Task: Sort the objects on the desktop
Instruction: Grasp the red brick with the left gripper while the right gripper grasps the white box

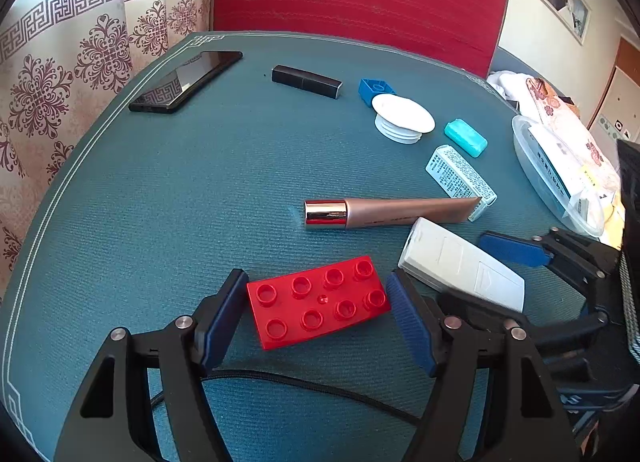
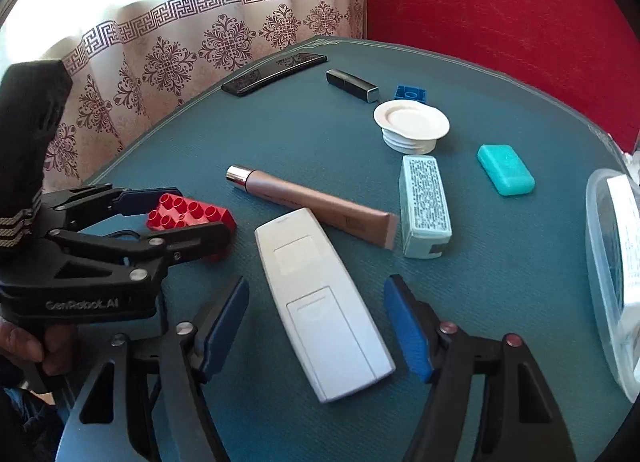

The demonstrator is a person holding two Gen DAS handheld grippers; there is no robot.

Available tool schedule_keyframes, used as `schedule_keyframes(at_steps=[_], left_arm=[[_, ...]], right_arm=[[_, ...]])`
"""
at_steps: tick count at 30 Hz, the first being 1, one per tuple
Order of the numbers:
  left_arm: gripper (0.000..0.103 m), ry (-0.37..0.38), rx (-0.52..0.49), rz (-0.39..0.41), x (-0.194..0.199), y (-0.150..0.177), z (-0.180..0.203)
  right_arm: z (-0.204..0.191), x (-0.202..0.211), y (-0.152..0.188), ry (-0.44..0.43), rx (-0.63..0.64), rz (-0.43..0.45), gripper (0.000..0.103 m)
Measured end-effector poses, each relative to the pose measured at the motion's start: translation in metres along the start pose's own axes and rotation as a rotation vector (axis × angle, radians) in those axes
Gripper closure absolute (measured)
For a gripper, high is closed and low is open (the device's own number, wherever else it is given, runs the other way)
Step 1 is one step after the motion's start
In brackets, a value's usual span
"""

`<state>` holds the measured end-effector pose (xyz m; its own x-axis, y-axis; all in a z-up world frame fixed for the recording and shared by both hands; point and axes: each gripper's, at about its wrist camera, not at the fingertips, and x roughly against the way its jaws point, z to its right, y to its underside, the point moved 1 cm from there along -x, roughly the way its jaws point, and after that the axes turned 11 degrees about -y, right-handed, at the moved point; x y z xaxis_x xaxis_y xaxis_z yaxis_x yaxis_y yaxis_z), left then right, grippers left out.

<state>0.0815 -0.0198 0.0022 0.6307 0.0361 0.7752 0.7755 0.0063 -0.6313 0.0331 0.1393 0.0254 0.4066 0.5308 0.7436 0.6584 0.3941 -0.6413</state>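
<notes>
Desk update, teal woven mat (image 2: 168, 166) covered in bits. Seen from the right wrist view first.

Right gripper (image 2: 316, 282) at bottom centre, pads apart and straddling the white rectangular remote control (image 2: 320, 302), which lies face down on the mat. Gap visible on both sides, so not squeezing anything yet.

Left gripper (image 2: 180, 218) over at the left edge of the frame, held by a hand (image 2: 20, 342) in the lower left corner. Got the red eight-stud plastic building brick (image 1: 316, 302) between its blue pads (image 1: 224, 314); in the left wrist view the pads sit right against both short ends, so looks clenched on it. Brick still down low at the mat, lower centre of that view.

Only real container: clear plastic tub (image 2: 600, 262) at the right edge, holding white printed packets (image 2: 628, 230). Can't read what's on them. None of the loose stuff inside it.

Rest of the spread, centre to top:
- rose-gold tube with shiny cap (image 2: 312, 202), running diagonally, just above the remote
- pale blue printed cardboard box (image 2: 424, 206), right beside the tube's flat end
- teal soap-shaped block (image 2: 506, 170), further right
- white round threaded lid (image 2: 410, 122), rim up
- small blue square brick (image 2: 410, 93) just behind it
- black rectangular lipstick-style case (image 2: 352, 85)
- black smartphone (image 2: 276, 72), upper left near the mat's edge
</notes>
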Motion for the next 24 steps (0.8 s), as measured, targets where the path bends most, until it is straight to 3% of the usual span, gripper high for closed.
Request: schedule_keyframes(at_steps=[7, 24], left_arm=[[0.028, 0.0, -0.002, 0.004, 0.001, 0.001, 0.001], [0.029, 0.02, -0.034, 0.027, 0.01, -0.006, 0.021]], right_arm=[[-0.013, -0.003, 0.001, 0.056, 0.073, -0.008, 0.056], [0.013, 0.036, 0.018, 0.029, -0.144, 0.14, 0.058]])
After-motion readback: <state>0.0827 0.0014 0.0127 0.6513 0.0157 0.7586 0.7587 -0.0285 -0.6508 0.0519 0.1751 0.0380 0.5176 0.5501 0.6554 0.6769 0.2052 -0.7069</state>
